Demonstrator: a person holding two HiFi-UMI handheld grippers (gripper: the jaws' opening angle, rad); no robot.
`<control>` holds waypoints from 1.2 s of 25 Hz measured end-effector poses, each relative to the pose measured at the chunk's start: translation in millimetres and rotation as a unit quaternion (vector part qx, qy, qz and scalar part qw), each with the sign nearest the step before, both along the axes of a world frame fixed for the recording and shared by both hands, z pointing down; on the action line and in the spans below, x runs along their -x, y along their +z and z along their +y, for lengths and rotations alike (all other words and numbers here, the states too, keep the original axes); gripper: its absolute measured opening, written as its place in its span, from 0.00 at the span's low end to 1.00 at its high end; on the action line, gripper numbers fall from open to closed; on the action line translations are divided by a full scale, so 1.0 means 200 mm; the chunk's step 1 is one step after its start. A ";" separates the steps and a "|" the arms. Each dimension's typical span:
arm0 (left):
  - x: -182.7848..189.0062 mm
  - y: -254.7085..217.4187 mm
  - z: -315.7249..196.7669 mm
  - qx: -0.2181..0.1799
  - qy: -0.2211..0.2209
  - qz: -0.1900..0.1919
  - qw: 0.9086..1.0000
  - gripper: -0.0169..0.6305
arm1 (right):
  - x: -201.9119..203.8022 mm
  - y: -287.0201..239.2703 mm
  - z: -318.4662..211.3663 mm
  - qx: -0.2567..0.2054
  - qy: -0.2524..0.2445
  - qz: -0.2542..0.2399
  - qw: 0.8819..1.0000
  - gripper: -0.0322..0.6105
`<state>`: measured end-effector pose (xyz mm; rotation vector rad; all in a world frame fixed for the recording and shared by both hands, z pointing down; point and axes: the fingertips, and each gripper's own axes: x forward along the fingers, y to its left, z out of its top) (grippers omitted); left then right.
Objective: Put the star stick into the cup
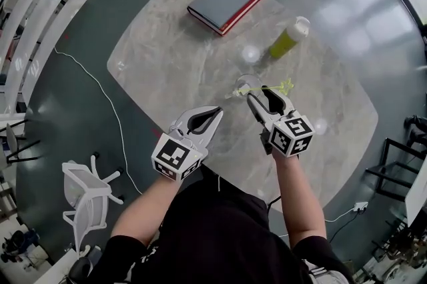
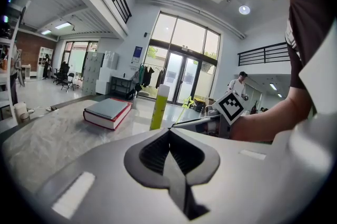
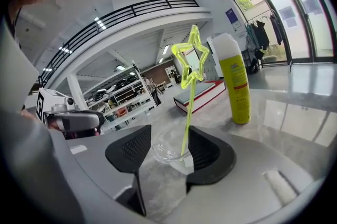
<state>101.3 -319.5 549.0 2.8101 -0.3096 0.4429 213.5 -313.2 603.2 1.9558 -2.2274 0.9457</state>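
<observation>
The left gripper (image 1: pixel 216 113), left of the cup (image 1: pixel 248 83), has its jaws closed on nothing. The book (image 1: pixel 225 1) lies far behind the cup on the table (image 1: pixel 153 56). The star stick (image 3: pixel 188 104) stands in the cup, star up. The right gripper (image 1: pixel 265 97) is open, with the cup between its jaws. The bottle (image 1: pixel 289 37) stands behind and to the right of the cup.

The right gripper (image 1: pixel 259 93), jaws apart, sits around the cup (image 1: pixel 248 83); the left gripper (image 1: pixel 217 113), jaws together, hovers left of it.
</observation>
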 end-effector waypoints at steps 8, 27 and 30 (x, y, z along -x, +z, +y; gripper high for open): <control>0.04 -0.04 0.04 0.006 0.002 0.009 1.000 0.03 | 0.00 0.02 0.07 0.014 0.032 -0.032 0.999 0.45; 0.16 -0.16 0.19 0.011 0.001 0.025 1.000 0.03 | 0.06 -0.04 0.22 0.015 0.053 -0.048 0.997 0.47; 0.20 -0.22 0.22 0.005 -0.001 0.033 0.999 0.03 | 0.12 -0.09 0.27 0.010 0.049 -0.044 0.998 0.46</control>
